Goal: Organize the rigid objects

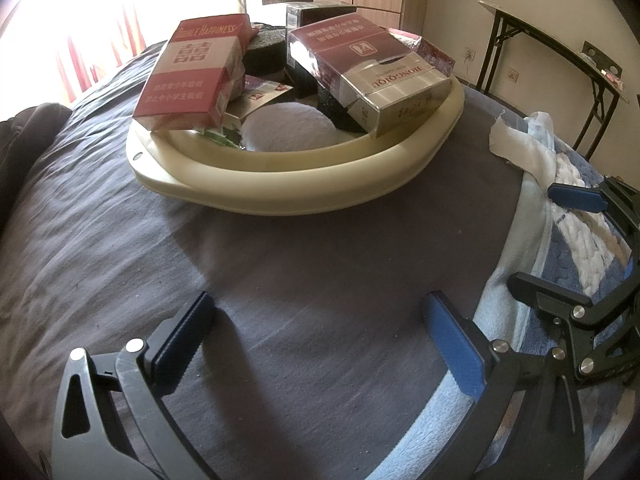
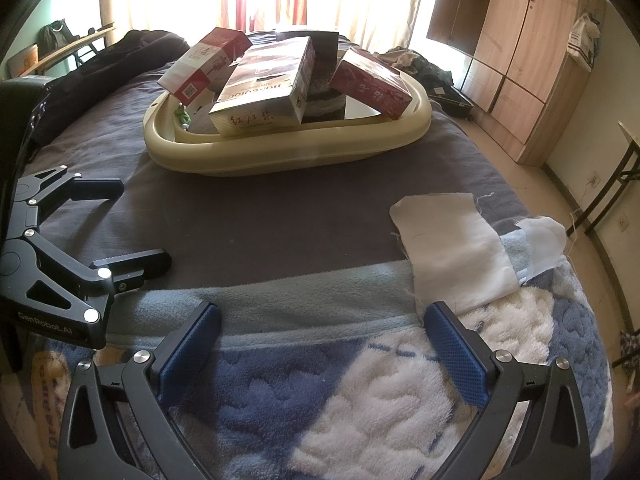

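Cigarette cartons (image 1: 188, 76) heaped in cream basin (image 1: 304, 196) on grey bedsheet (image 1: 280, 280); left gripper (image 1: 320, 328) and right gripper (image 2: 322, 336) short of basin, jaws spread, empty. Likely between picks; next move: reach to basin, close on top carton edge

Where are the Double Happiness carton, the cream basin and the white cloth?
Double Happiness carton (image 1: 188, 76), left wrist view, on its red-and-gold top face.
Cream basin (image 1: 280, 184), left wrist view, on its near rim.
White cloth (image 2: 452, 240), right wrist view, on its middle.

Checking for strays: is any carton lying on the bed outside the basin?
No; every carton sits piled in the cream basin.
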`<state>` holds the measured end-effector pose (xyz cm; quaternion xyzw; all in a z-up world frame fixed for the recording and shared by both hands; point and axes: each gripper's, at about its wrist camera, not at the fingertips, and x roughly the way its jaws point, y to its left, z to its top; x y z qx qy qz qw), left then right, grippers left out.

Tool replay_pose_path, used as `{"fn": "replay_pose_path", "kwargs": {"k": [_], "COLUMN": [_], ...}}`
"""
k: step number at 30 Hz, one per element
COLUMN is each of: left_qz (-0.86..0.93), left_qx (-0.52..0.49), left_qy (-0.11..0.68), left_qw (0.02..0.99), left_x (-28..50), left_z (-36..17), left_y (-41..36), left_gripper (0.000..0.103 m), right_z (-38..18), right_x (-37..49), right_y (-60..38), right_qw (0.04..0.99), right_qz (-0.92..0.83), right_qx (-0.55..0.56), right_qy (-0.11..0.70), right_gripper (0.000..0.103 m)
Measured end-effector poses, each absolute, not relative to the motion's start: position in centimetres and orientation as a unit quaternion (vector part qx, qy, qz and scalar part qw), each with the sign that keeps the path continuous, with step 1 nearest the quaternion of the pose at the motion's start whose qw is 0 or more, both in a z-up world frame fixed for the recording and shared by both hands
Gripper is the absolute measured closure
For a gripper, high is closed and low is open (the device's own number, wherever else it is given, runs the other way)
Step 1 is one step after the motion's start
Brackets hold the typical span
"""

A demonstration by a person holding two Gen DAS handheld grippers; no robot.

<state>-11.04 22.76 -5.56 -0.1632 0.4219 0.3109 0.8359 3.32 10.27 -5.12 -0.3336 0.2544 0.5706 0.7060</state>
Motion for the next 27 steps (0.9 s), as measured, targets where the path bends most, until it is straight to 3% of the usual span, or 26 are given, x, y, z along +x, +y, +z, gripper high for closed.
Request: {"fn": "replay_pose_path", "kwargs": {"k": [27], "left_qz": [0.311], "left_qx": [-0.165], "left_qy": [0.421], "left_qw": [0.836], "left_x": [-11.09], "left_z": [-5.47], "left_y": [22.64], "left_gripper": [0.0], "right_z": [-5.17], "right_x": [3.29], "right_y": [10.35], "right_qw": [0.706], "right_qz": [0.57], "right_qx": [-0.334], "right_qy": [0.254], "right_gripper": [0.0]}}
